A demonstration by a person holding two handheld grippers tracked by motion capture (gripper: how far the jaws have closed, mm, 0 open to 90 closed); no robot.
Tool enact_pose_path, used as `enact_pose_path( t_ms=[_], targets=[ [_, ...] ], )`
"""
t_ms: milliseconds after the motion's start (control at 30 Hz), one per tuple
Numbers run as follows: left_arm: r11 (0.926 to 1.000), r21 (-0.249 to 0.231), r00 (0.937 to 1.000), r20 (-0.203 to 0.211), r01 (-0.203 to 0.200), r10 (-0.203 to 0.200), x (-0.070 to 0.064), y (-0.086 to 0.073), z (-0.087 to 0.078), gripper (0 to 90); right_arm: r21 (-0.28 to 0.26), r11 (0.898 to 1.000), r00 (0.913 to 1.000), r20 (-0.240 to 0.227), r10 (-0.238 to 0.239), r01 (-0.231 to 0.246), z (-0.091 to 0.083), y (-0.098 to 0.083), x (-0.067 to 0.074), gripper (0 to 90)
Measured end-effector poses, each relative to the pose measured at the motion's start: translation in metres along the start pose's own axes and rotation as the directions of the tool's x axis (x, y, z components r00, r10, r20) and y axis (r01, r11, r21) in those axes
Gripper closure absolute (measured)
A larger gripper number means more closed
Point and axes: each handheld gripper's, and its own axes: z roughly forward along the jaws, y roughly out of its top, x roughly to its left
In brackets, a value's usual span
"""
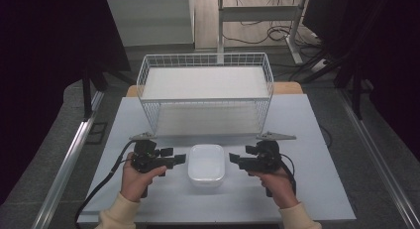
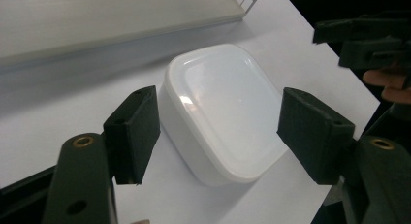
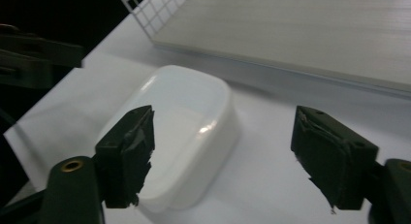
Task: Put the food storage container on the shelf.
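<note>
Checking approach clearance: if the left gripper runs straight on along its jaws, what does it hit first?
Most likely the white container: the left gripper stands open, aimed at its near side. Depth is unclear; nothing lies between.

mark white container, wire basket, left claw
white container [image 1: 206, 163], high view, middle of its top.
wire basket [image 1: 205, 59], high view, far rim.
left claw [image 2: 220, 136], left gripper view, midway between its open fingertips.

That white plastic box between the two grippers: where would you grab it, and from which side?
Probably by its two long side walls, one gripper coming in level from each side. The white box sits flat, lid on, with rounded corners and a smooth top that offers no handle. The left gripper and right gripper already flank it, open.
</note>
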Motion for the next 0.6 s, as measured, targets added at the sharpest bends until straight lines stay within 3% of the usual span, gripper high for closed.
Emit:
enact_pose_path(
  t_ms=[33, 167, 300, 367, 467, 600],
  targets=[
    [0.9999, 0.011, 1.0000, 0.005, 0.005, -0.005, 0.001, 0.000, 0.003, 31.9, 0.019, 1.000, 0.9999, -0.013, 0.010, -0.010, 0.011, -0.002, 0.000, 26.2],
    [0.9987, 0.051, 0.9998, 0.019, 0.007, -0.008, 0.004, -0.004, 0.016, 31.4, 0.052, 0.998, 0.9995, -0.025, 0.020, -0.019, 0.027, -0.005, 0.000, 27.1],
    [0.9968, 0.078, 0.9994, 0.031, 0.015, -0.017, 0.005, -0.006, 0.024, 30.9, 0.072, 0.997, 0.9993, -0.027, 0.027, -0.025, 0.033, -0.008, 0.000, 28.0],
    [0.9954, 0.091, 0.9976, 0.058, 0.032, -0.037, 0.006, -0.008, 0.028, 30.9, 0.079, 0.996, 0.9986, -0.036, 0.040, -0.037, 0.036, -0.010, -0.001, 28.1],
    [0.9945, 0.101, 0.9986, 0.042, 0.028, -0.032, 0.009, -0.009, 0.033, 31.2, 0.086, 0.995, 0.9975, -0.050, 0.050, -0.046, 0.040, -0.013, 0.000, 28.7],
    [0.9906, 0.104, 0.9923, 0.077, 0.089, -0.097, 0.020, -0.012, 0.037, 33.7, 0.098, 0.993, 0.9950, -0.066, 0.075, -0.069, 0.045, -0.016, 0.000, 29.3]
  ],
)
